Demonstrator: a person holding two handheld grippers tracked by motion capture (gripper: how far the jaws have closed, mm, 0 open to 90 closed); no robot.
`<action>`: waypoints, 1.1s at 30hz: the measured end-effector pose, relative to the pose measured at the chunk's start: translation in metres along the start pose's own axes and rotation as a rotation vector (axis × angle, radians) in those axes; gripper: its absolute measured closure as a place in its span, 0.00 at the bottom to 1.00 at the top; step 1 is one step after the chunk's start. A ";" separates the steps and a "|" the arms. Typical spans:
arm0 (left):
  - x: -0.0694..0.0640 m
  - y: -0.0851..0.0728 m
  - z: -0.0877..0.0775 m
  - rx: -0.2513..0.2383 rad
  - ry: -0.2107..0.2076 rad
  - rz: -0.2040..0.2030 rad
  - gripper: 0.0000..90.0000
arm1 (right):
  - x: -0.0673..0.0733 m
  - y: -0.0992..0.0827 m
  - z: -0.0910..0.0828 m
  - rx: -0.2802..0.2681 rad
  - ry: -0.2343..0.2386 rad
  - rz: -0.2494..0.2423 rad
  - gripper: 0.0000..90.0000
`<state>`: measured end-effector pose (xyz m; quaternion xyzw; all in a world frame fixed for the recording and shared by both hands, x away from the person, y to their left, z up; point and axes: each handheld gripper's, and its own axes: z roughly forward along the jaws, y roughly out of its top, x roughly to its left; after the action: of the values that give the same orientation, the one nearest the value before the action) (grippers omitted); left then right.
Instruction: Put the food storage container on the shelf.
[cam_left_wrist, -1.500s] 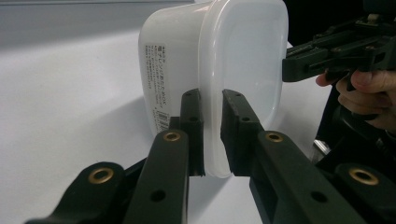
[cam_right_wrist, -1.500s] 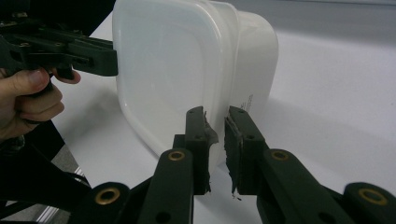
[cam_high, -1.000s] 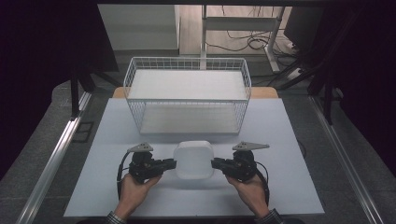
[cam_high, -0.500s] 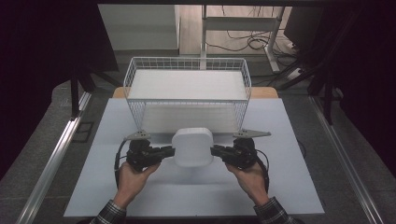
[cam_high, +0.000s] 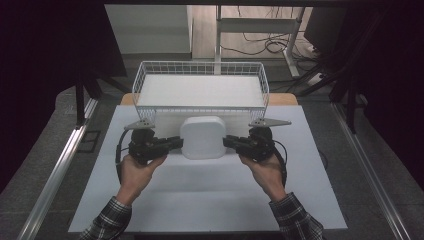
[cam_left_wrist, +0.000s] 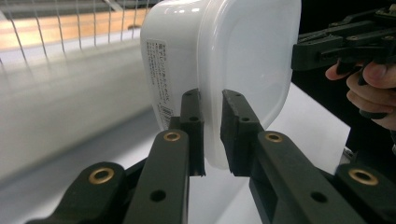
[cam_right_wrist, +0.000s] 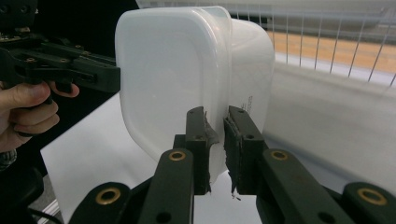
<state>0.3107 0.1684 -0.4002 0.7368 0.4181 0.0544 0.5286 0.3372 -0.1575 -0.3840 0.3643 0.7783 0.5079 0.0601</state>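
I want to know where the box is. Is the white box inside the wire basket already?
No, the white box is held up in front of the wire basket by the left gripper and right gripper.

Container (cam_high: 202, 137) – translucent, smooth white plastic; basket (cam_high: 200, 70) – white-coated wire; matt table (cam_high: 200, 200).

Grey floor (cam_high: 60, 107), dark curtains (cam_high: 50, 45), cables (cam_high: 260, 45) behind table (cam_high: 200, 200).
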 end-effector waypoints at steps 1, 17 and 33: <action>0.000 0.005 -0.002 -0.005 0.003 0.005 0.89 | 0.000 0.003 0.000 -0.006 0.001 -0.002 0.88; 0.004 0.079 -0.019 -0.056 0.026 0.046 0.89 | -0.003 0.077 -0.005 -0.083 -0.015 -0.040 0.88; 0.029 0.124 -0.006 -0.048 0.017 0.004 0.89 | -0.027 0.118 0.010 -0.082 -0.035 0.016 0.88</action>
<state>0.3954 0.1809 -0.3064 0.7242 0.4195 0.0720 0.5425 0.4216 -0.1414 -0.2975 0.3767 0.7528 0.5332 0.0845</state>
